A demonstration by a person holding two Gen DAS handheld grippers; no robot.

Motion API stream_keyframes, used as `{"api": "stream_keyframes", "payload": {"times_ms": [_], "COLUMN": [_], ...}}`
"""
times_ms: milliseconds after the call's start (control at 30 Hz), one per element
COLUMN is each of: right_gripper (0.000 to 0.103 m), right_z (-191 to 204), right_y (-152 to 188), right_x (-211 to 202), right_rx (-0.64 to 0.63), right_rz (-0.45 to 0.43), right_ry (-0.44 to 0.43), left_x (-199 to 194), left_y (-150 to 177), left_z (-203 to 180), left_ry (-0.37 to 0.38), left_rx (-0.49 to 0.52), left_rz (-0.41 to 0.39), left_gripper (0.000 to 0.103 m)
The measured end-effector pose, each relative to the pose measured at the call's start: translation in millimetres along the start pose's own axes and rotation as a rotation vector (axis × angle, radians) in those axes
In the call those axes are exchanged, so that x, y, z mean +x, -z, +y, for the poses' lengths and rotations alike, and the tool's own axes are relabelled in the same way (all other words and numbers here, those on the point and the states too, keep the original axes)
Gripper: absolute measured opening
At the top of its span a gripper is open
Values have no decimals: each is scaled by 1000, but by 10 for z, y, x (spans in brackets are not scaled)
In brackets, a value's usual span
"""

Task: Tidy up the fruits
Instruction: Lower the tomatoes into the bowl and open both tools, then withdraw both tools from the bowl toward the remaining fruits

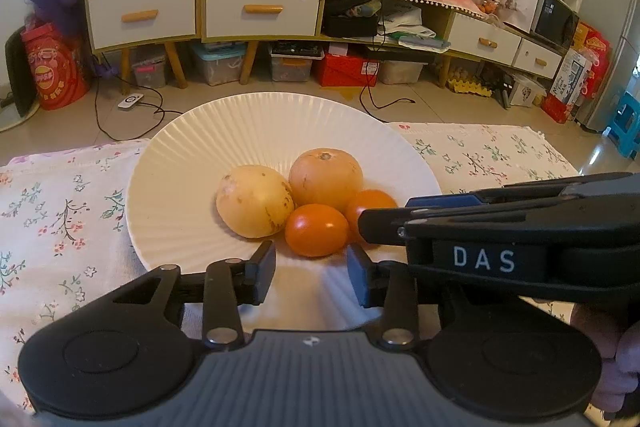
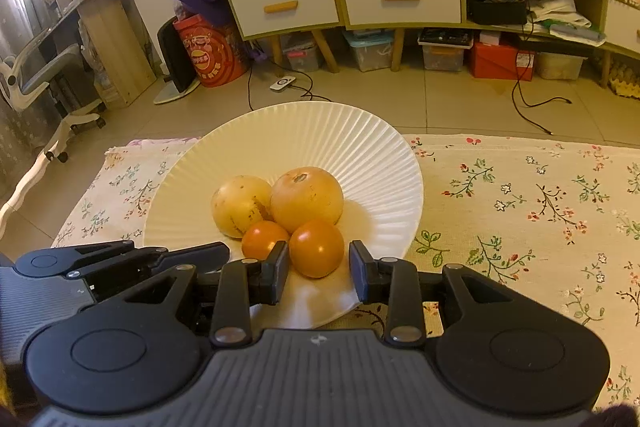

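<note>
Right wrist view: a floral tablecloth (image 2: 520, 195) carries a white ribbed plate (image 2: 360, 147), its dished centre gathering four fruits so none rolls off. Two pale yellow fruits (image 2: 306, 199) sit behind two small orange fruits (image 2: 317, 247), all touching. The right gripper (image 2: 318, 273) and left gripper (image 1: 312, 273) hover just short, fingers apart, gripping nothing, seemingly having set the last pieces down.
</note>
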State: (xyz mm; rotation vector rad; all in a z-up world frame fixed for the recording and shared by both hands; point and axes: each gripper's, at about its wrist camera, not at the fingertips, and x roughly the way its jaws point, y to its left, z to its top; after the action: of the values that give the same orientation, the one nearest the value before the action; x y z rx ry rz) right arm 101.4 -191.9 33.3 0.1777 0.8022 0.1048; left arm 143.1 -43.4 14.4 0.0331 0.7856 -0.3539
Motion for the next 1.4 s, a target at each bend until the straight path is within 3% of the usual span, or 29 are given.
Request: {"api": "stream_keyframes", "payload": {"times_ms": [233, 400, 700, 1400], "right_gripper": [44, 61, 73, 88], "right_z": [20, 43, 125, 260], "right_y": [-17, -16, 0, 179], "right_x": [-51, -153, -304, -743], "right_rx": [-10, -23, -63, -124], "right_rz": [-7, -20, -24, -51], "right_ry": [9, 18, 33, 57], "left_x": [-59, -145, -321, -789], "left_y": [18, 36, 77, 307], "left_z": [-9, -18, -99, -25], "left_ry": [-5, -20, -27, -63], "left_rx": [12, 32, 69, 87], "left_rz": [8, 13, 3, 27], "left_gripper": [35, 45, 65, 82]}}
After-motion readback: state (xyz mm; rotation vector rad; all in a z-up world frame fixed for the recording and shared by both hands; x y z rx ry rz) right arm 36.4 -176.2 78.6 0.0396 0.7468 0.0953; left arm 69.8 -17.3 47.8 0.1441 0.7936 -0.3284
